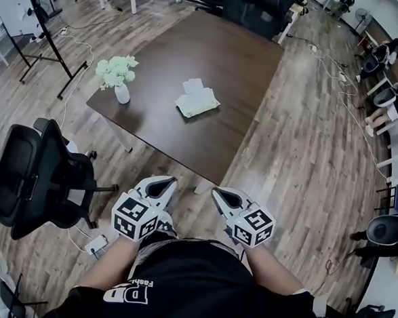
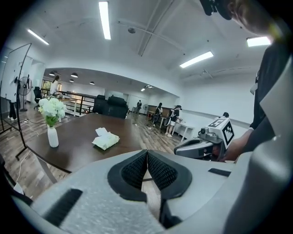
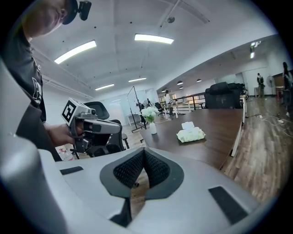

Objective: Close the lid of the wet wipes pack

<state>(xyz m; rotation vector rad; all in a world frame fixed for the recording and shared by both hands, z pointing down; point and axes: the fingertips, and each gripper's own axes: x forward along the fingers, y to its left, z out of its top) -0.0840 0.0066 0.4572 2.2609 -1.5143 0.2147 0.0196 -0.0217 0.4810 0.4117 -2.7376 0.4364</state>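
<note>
The wet wipes pack (image 1: pixel 197 100) lies near the middle of the dark wooden table (image 1: pixel 245 76), pale green, with its white lid flap standing open at its far end. It also shows as the pack (image 2: pixel 105 140) in the left gripper view and as the pack (image 3: pixel 191 134) in the right gripper view. Both grippers are held side by side over the floor, short of the table's near corner and well away from the pack. My left gripper (image 1: pixel 167 181) is shut with nothing between its pads (image 2: pixel 137 169). My right gripper (image 1: pixel 218 191) is likewise shut and empty, pads (image 3: pixel 155 169) meeting at the tip.
A white vase of white flowers (image 1: pixel 118 76) stands at the table's left corner. A black office chair (image 1: pixel 38 178) sits on the floor to my left, and a power strip (image 1: pixel 96 244) lies near my feet. Cables, stands and more chairs ring the room.
</note>
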